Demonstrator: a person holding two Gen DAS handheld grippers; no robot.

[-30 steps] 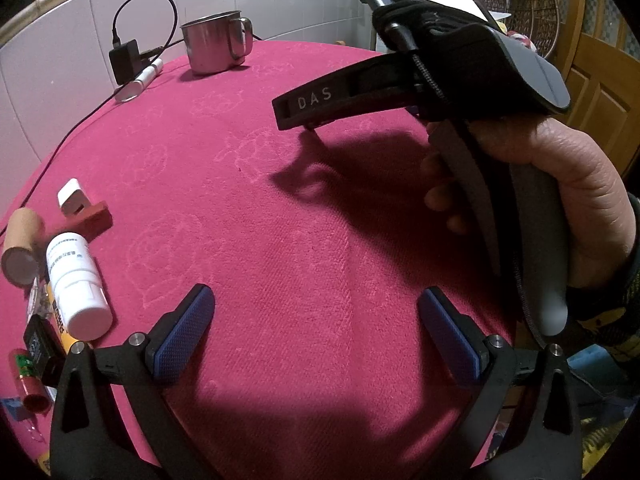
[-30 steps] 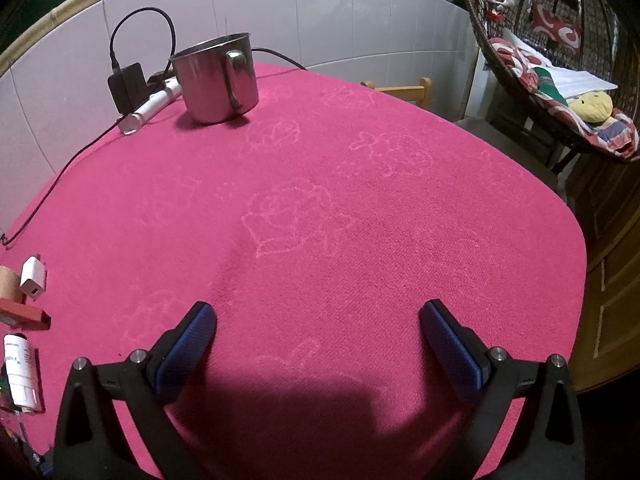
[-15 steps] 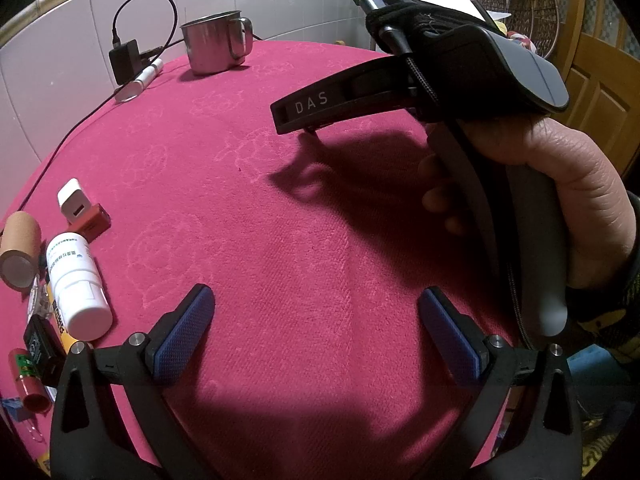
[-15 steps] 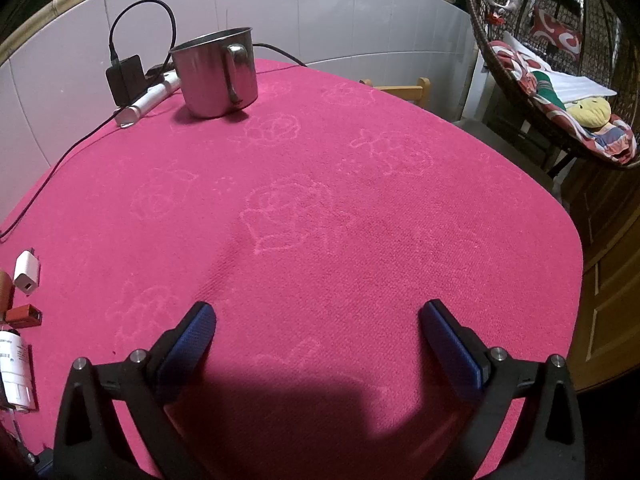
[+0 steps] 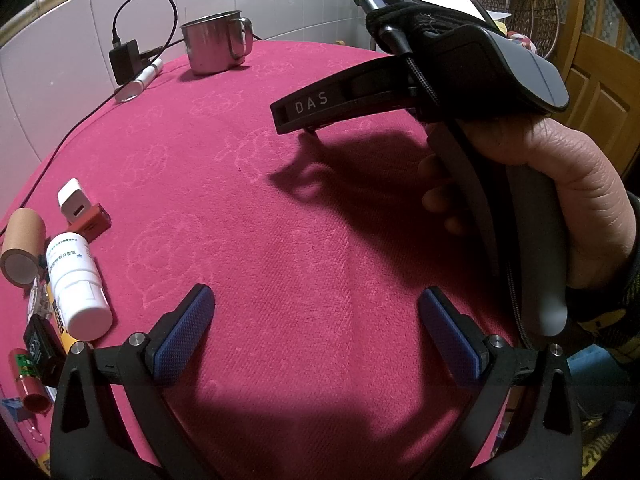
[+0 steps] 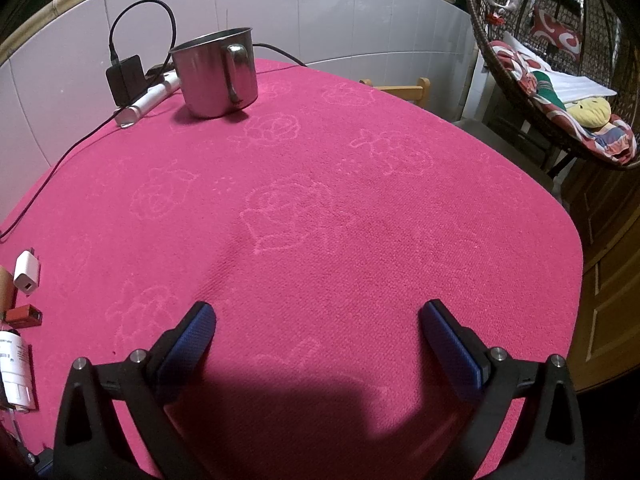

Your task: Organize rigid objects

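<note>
Seen from the left wrist, your left gripper (image 5: 316,328) hangs with jaws spread wide and empty over the pink embroidered tablecloth (image 5: 280,220), while the things to be sorted lie bunched at the table's left edge: a white pill bottle (image 5: 78,286), a cardboard tube (image 5: 22,246), a white USB charger (image 5: 74,205) leaning on a small red block (image 5: 94,222), a red cylinder (image 5: 28,380) and a small black box (image 5: 40,346). Your right hand (image 5: 568,208) holds the right gripper's handle across the upper right. Reach carelessly into that tight pile and the bottle or tube may roll off the edge. From the right wrist, your right gripper (image 6: 318,340) is likewise wide open, holding nothing, aimed at bare cloth; a steel mug (image 6: 218,74), a black plug adapter (image 6: 126,78) with its cable and a white pen-like tube (image 6: 150,100) stand at the far edge, and a hasty sweep could snag that cable. Against a second ago, the right wrist view has swung rightward and nearer the mug, while the left has hardly shifted.
</note>
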